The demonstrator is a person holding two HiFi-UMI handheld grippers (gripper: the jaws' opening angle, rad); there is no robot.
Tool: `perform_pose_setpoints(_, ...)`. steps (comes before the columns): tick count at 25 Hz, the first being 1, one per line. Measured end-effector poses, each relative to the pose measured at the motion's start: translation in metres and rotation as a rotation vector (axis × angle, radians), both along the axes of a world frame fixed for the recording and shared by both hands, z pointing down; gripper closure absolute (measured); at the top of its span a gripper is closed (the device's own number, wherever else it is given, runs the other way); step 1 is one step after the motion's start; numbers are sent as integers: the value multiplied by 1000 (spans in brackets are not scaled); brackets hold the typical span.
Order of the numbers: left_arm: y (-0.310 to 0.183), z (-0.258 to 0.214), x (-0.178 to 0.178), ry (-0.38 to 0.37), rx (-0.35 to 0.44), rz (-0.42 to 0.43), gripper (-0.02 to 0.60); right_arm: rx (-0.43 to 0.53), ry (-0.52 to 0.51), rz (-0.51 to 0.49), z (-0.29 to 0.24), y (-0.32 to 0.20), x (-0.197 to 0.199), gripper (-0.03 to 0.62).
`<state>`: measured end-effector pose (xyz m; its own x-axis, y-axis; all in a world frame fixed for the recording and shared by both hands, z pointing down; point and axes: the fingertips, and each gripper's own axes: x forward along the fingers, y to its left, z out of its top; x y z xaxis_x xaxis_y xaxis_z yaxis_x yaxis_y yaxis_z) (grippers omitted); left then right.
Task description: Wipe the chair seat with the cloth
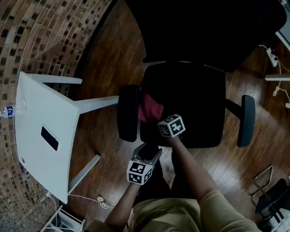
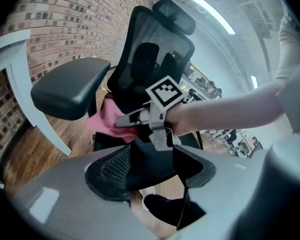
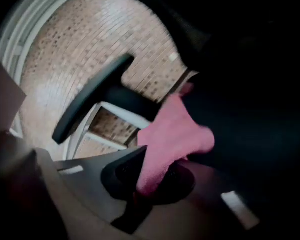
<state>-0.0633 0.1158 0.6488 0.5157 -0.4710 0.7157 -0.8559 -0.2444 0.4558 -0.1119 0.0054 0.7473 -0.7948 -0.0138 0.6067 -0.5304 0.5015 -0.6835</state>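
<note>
The black office chair fills the middle of the head view, its seat (image 1: 188, 103) dark and flat. A pink cloth (image 1: 150, 108) lies on the seat's left part, beside the left armrest (image 1: 128, 112). My right gripper (image 1: 160, 118) is shut on the cloth (image 3: 172, 139), which bunches out from between its jaws (image 3: 155, 176) against the seat (image 3: 250, 114). My left gripper (image 1: 150, 150) hangs just off the seat's front edge, open (image 2: 155, 169) and holding nothing. From it I see the right gripper (image 2: 127, 120), the cloth (image 2: 106, 121) and the chair's mesh back (image 2: 155, 49).
A white table (image 1: 38, 110) with a small dark object (image 1: 49, 137) stands at the left by the brick wall (image 1: 34, 28). The right armrest (image 1: 246, 120) sticks out over the wood floor. Cables and a power strip (image 1: 272, 57) lie at the far right.
</note>
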Motion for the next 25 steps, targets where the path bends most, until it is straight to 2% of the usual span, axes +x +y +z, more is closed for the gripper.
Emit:
perform_pose_setpoints(2,4,1,-7,-13,-5,-12,327,2,-8,-133,9,27,-42,579)
perform_pose_setpoints(3,6,1,-11,-19,-8,-15,327,10,-19,-153,13,34,-50,579)
perform_pose_setpoints(5,10,2,-14,-22,-13,-17,327,19,-55,-102,20,31,-44,579)
perform_pose_setpoints(7,13,3,-12,-16,-15,-13,327,33,-4,-11,30,21,-7,579)
perform_pose_setpoints(10,12,3,-2,-3,-15,-1,327,57,262,147,53,5,109,579)
perform_pose_setpoints(14,6,0,23,33,-2,14,327,84,745,442,49,-4,323,579)
perform_pose_setpoints(15,6,0,29,43,0,11,327,98,835,484,41,-3,360,579)
perform_pose_setpoints(17,4,0,34,57,2,-10,327,108,909,518,33,0,391,579)
perform_pose_setpoints(19,0,0,34,58,7,-36,327,79,872,558,34,-1,384,579)
perform_pose_setpoints(20,-1,0,34,53,12,-39,327,50,790,580,36,-3,366,579)
perform_pose_setpoints(21,-1,0,34,45,16,-31,327,20,662,579,37,-6,338,579)
perform_pose_setpoints(23,5,2,29,21,18,-5,327,-6,363,470,32,-9,249,579)
perform_pose_setpoints(25,13,3,17,3,6,-9,327,-3,106,257,15,-1,146,579)
